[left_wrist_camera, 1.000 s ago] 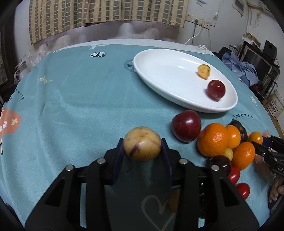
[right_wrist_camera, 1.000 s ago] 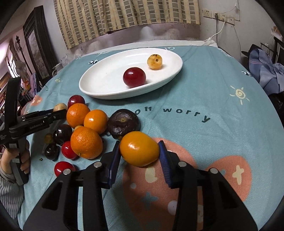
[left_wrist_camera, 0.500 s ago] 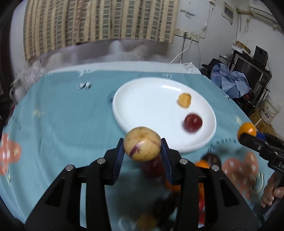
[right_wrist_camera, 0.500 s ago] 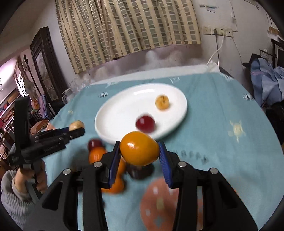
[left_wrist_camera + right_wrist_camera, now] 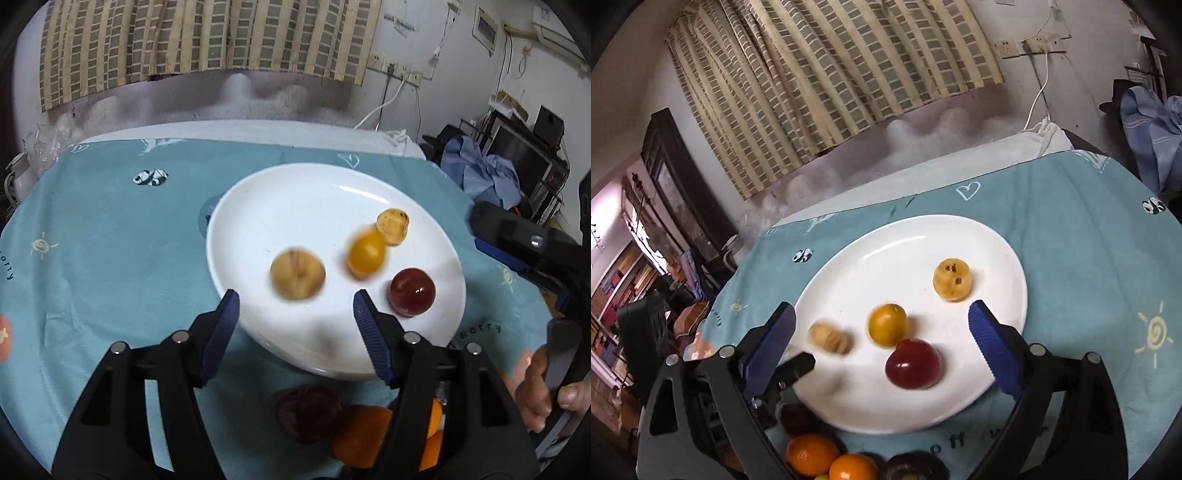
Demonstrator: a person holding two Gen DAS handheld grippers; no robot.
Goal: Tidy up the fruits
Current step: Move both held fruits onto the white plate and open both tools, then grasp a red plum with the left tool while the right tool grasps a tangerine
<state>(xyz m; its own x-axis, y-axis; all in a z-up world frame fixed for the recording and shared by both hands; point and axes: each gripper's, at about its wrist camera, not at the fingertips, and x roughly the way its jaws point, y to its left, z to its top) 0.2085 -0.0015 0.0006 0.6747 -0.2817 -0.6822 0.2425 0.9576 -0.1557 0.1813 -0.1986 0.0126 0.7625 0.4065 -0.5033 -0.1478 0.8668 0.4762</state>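
Looking through my left wrist camera, I read "worry" (image 5: 481, 329) printed on the teal cloth (image 5: 110, 251) over the tabletop, beside a panda print (image 5: 150, 177). My left gripper (image 5: 295, 314) has just been opening; its fingers stand apart and empty, the tan fruit (image 5: 297, 273) blurred on the plate (image 5: 258, 206) beyond, beside the orange fruit (image 5: 367, 253). Checked curtains (image 5: 207, 40) hang behind.

On the right wrist camera, my right gripper (image 5: 882, 328) has likewise just been opening, fingers wide with nothing between; the orange fruit (image 5: 888, 324) lies on the plate (image 5: 990, 251). Only "off" (image 5: 947, 443) is legible.
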